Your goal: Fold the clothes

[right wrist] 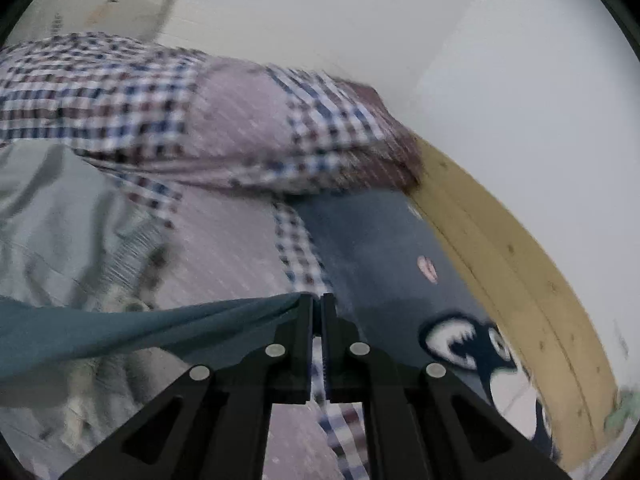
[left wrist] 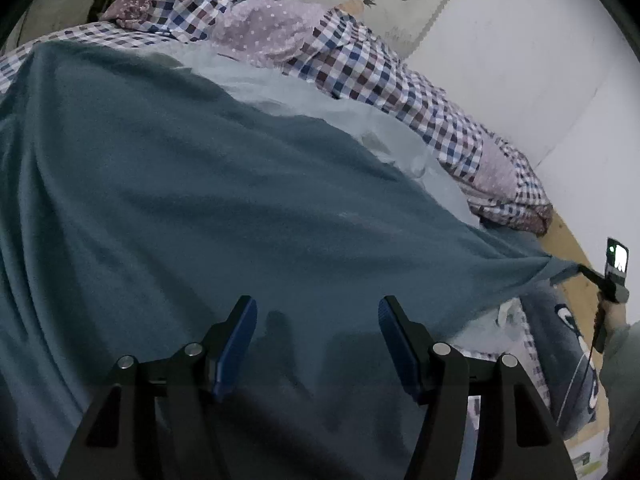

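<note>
Seen from the left wrist, one teal garment (left wrist: 192, 200) is spread over the checked quilt (left wrist: 360, 68), directly beneath and ahead of the left gripper (left wrist: 318, 344), whose jaws stand apart, empty. From the right wrist, the right gripper (right wrist: 318, 312) is clamped on the garment's corner, cloth trailing leftward before that quilt.

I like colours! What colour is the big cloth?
Teal-blue cloth, clearest in the left wrist view.
</note>
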Motion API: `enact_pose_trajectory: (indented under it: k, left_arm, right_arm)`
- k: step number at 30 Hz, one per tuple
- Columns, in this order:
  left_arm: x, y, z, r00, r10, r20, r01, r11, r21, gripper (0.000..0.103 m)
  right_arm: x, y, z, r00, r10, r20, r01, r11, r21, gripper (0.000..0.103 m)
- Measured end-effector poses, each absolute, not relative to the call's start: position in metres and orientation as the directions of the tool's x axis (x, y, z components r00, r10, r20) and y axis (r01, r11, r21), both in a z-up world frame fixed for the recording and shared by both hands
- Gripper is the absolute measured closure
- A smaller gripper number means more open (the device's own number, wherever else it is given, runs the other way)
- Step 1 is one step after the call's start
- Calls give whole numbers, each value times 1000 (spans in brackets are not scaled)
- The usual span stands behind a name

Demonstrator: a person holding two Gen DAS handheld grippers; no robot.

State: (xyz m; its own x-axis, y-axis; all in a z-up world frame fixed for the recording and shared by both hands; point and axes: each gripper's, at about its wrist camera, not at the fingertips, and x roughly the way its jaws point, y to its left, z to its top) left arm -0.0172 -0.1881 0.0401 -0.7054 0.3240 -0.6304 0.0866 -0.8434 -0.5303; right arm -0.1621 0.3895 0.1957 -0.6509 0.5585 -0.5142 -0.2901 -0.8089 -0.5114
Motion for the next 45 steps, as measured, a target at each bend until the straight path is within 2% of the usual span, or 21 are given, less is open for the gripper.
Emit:
enact_pose_trajectory:
  k: [2,6,8,9,12,13,16,18,20,26,31,32,33,34,36,40,45]
  left_arm:
    - [-17,-186,40,-700,325,-636,83,-847,-524,36]
    - [-16,-181,41,-691,317,-650,78,-861,-503,36]
    - [-16,-179,42,-689,312,-655,75,-867,-492,36]
    - [-15,-178,42,-688,311,-656,73,-869,-489,36]
    - [-14,-177,44,-687,318,-653,66,-868,-492,36]
    - [-15,-176,45,-689,320,-650,64,-867,-495,36]
    - [-15,-173,47,-694,334,-638,50,-861,-506,36]
    - [-15,-169,50,-696,355,-625,29,-855,-518,36]
    - [-14,-164,53,-695,365,-619,7,-858,-513,36]
    - [-13,-155,55,-695,348,-629,-13,-881,-474,36]
    - [-17,-155,49,-692,348,-632,4,-874,-486,36]
    - [-17,-155,47,-690,348,-635,5,-875,-484,36]
    - [-18,-153,46,-687,347,-638,6,-876,-482,36]
    - [-19,-152,44,-684,346,-642,8,-877,-481,36]
    - [-20,-149,43,-680,345,-647,7,-879,-477,36]
    - [-20,-147,41,-679,340,-651,1,-885,-465,36]
    - [-19,-148,38,-672,337,-659,7,-887,-461,36]
  right_arm:
    - [-153,412,169,-588,564,-579,-295,-817,-496,101]
    - [-140,446,94,-388,487,-783,-234,-873,-427,98]
    - [-125,449,72,-339,483,-807,-231,-875,-426,93]
    - [-119,450,68,-335,481,-811,-240,-875,-420,89]
    - [-95,453,74,-405,425,-810,-307,-897,-317,51]
    - [-88,454,77,-428,403,-809,-322,-904,-279,45]
    - [-70,463,82,-492,286,-823,-345,-931,-117,44]
    - [-66,463,79,-526,212,-824,-326,-945,-35,44]
    - [-67,460,75,-536,207,-818,-299,-953,-45,44]
    - [-100,436,58,-523,293,-800,-81,-952,-296,44]
    - [-121,384,53,-596,238,-767,171,-896,-410,47]
    - [-124,374,50,-602,228,-765,210,-879,-427,49]
    - [-126,366,45,-599,219,-770,244,-866,-437,57]
    - [-128,361,40,-586,212,-782,272,-857,-437,74]
    - [-116,357,34,-583,193,-789,296,-854,-427,99]
    - [-82,355,26,-590,150,-793,321,-858,-401,100]
    - [-32,352,13,-503,25,-864,432,-859,-276,100]
